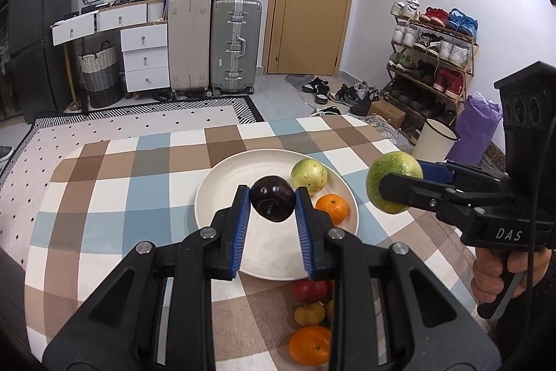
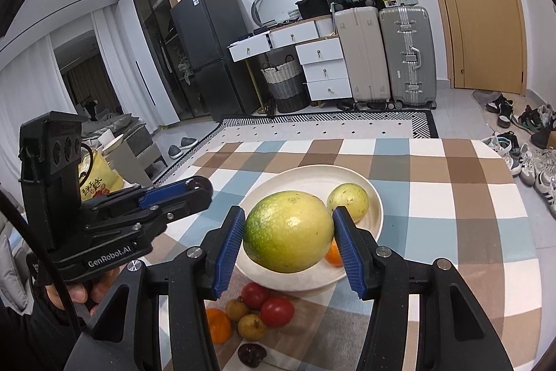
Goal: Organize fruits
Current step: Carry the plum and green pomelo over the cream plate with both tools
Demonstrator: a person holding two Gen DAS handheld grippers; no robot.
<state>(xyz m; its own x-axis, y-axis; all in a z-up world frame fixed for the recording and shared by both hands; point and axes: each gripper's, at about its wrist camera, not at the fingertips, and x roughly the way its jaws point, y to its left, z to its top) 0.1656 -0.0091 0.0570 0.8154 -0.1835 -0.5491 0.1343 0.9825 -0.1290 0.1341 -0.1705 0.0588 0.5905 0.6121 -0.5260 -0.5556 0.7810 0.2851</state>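
**Fruit sorting: both grippers loaded above the plate**

Left wrist view, left to right:

- Checked tablecloth [image 1: 104, 197], covering the table across the lower frame.
- Left gripper [image 1: 272, 202], lower centre: blue pads pinching a dark purple fruit [image 1: 271, 202] by its sides, over the near half of the plate.
- White plate [image 1: 222, 197], centre of frame. Holds a pale green-yellow fruit [image 1: 308, 175] toward its far right and a small orange [image 1: 332, 208] just below that.
- Loose fruit, bottom centre, on the cloth in front of the plate and partly hidden by the gripper: a red tomato [image 1: 309, 290], a yellowish fruit [image 1: 309, 313], a larger orange [image 1: 309, 350].
- Right gripper [image 1: 399, 186], right of frame, clamped on a large green-yellow fruit [image 1: 392, 181], which hangs beyond the plate's right rim.

Right wrist view: the large fruit fills the gap between the blue pads, centre of frame; further loose fruit lies on the cloth below it.

Risks, as judged:

- Both held fruits are round and smooth, gripped near their widest line; a tilt or slackened squeeze could let one slip and roll off the table.
- The plate's right side is occupied; setting the large fruit there could nudge the orange over the rim.
- The two grippers converge on one plate and could collide if lowered together.
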